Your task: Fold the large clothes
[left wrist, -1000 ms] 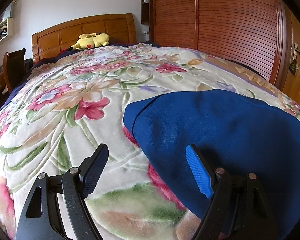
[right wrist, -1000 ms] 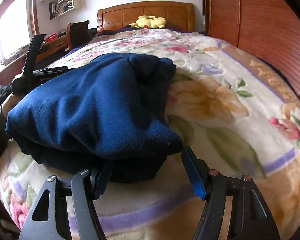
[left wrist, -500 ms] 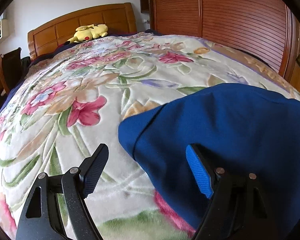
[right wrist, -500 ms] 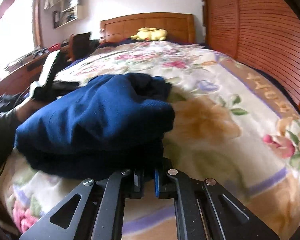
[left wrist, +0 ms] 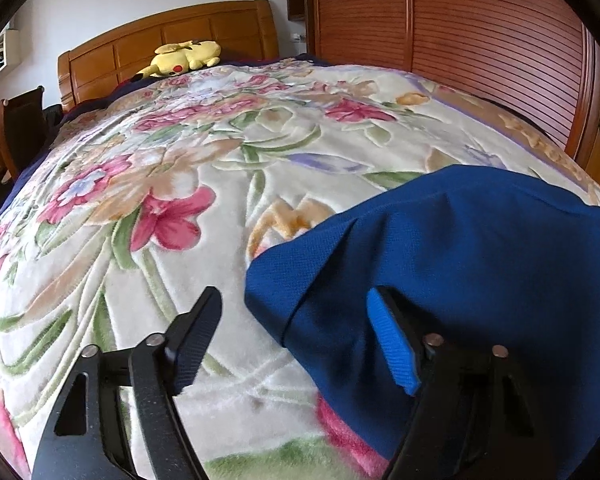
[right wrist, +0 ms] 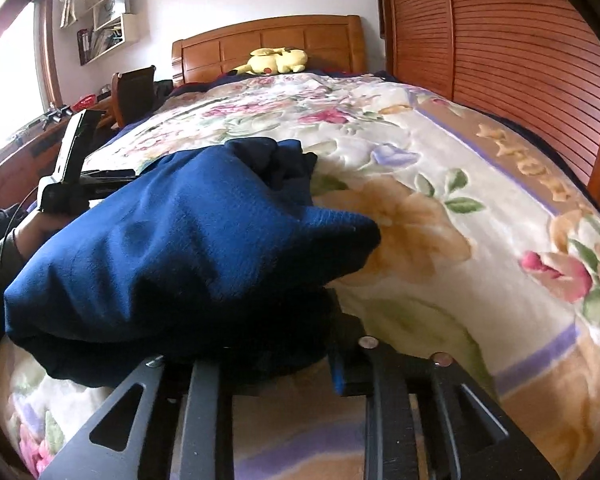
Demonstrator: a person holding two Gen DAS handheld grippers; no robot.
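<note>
A dark blue garment [left wrist: 460, 248] lies folded in a thick pile on the floral blanket [left wrist: 148, 184]. My left gripper [left wrist: 294, 300] hovers over its left corner. Its jaws are closing, and the corner lies between them without being pinched. In the right wrist view the garment [right wrist: 188, 240] bulges over my right gripper [right wrist: 276, 364]. Those jaws are opening with the dark near fold between them. The cloth hides the left finger, and only the blue right pad [right wrist: 336, 376] shows. The left gripper [right wrist: 72, 168] and a hand [right wrist: 32, 232] show behind the pile.
The bed has a wooden headboard [left wrist: 172, 40] with a yellow plush toy [left wrist: 180, 58] in front of it. Slatted wooden wardrobe doors [left wrist: 480, 48] run along the right side. A chair [right wrist: 134, 92], a desk and wall shelves [right wrist: 104, 36] stand to the left.
The left gripper has shifted toward the garment, so its corner now lies between the fingers, which stand slightly narrower. The right gripper shut at the near fold, then parted again.
</note>
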